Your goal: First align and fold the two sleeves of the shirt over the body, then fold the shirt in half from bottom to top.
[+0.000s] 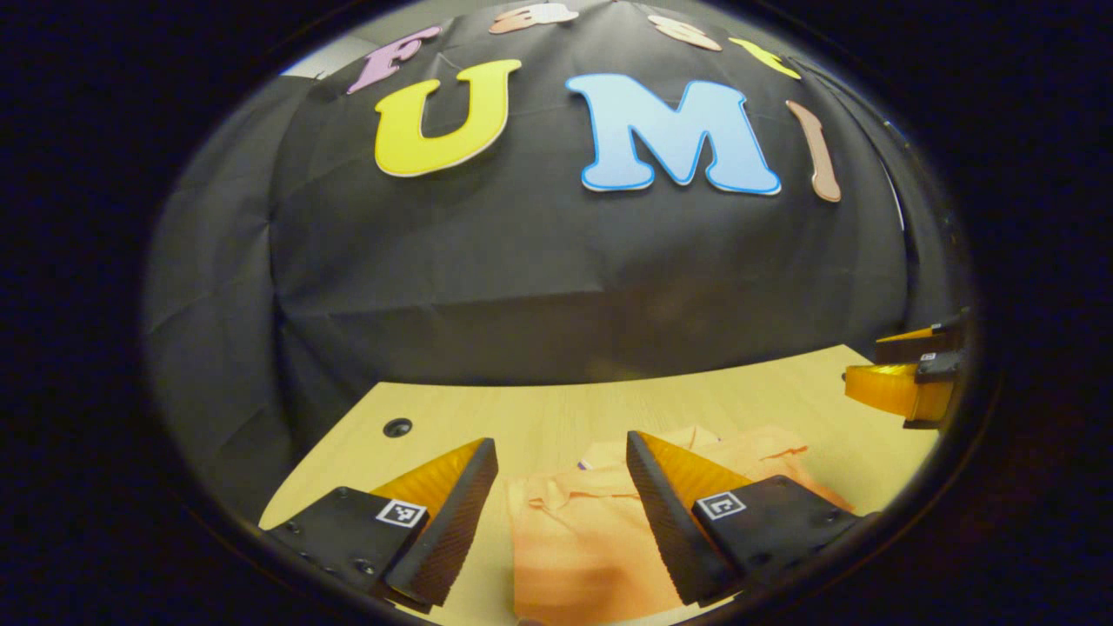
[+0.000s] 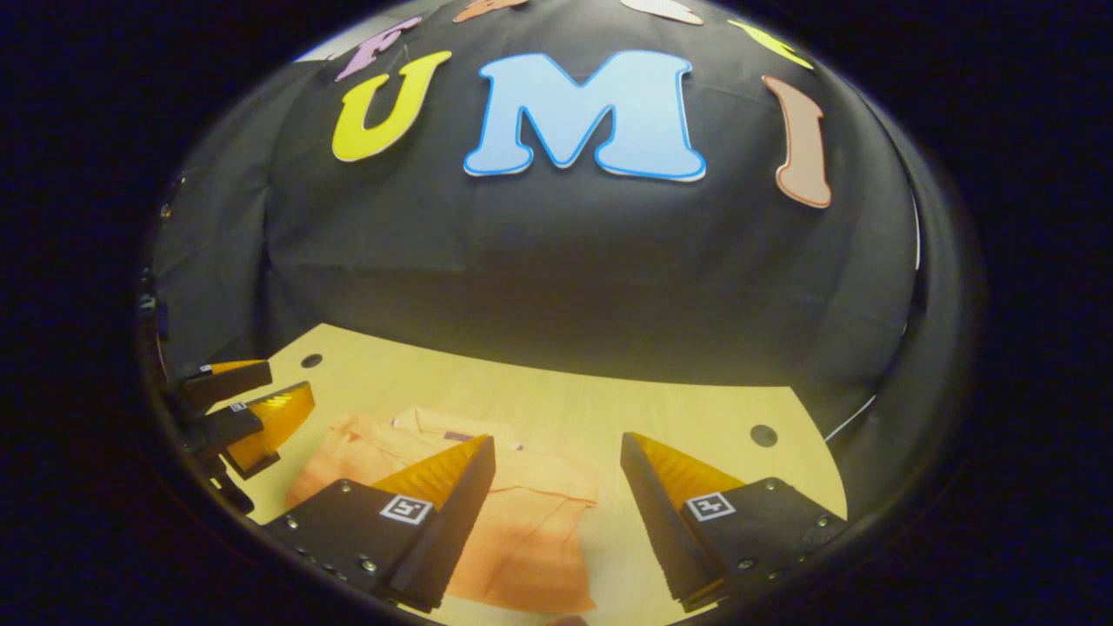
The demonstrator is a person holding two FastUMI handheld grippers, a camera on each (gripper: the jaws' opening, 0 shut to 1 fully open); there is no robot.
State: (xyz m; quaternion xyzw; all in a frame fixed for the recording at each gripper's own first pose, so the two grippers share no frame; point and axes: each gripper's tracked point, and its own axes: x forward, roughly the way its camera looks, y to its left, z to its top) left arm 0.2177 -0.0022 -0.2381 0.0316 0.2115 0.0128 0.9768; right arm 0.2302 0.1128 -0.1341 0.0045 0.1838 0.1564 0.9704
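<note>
Left gripper [image 1: 561, 513]: jaws spread wide, nothing between the fingers, hovering above the shirt [image 1: 591, 556]. Right gripper [image 2: 556, 513]: same, wide apart, empty, held over the shirt's right part. Other gripper also visible far off at each view's edge, apart from the cloth.

Shirt: orange, short-sleeved w/ collar, flat on the wooden tabletop [image 1: 539, 409], collar end toward the booth wall [image 1: 522, 287], lower body toward the camera. Some wrinkles near the collar and sleeves. Looks like a fold edge on the right side in the right gripper view, but can't tell for sure if the sleeves are already folded in.

Risks, as a guess:
- Pinching two layers or just the top one, so the fold drags crooked.
- Uneven lift btw the two sides, so hems land misaligned.
- Thin cloth flat on wood hard to catch; fingertips may slide off or bunch it.
- Sleeve folds could spring open when the bottom is raised.

Writing: small square black-and-white marker tags [image 1: 402, 513] on the fingers, no readable text. No brand seen on the shirt.
</note>
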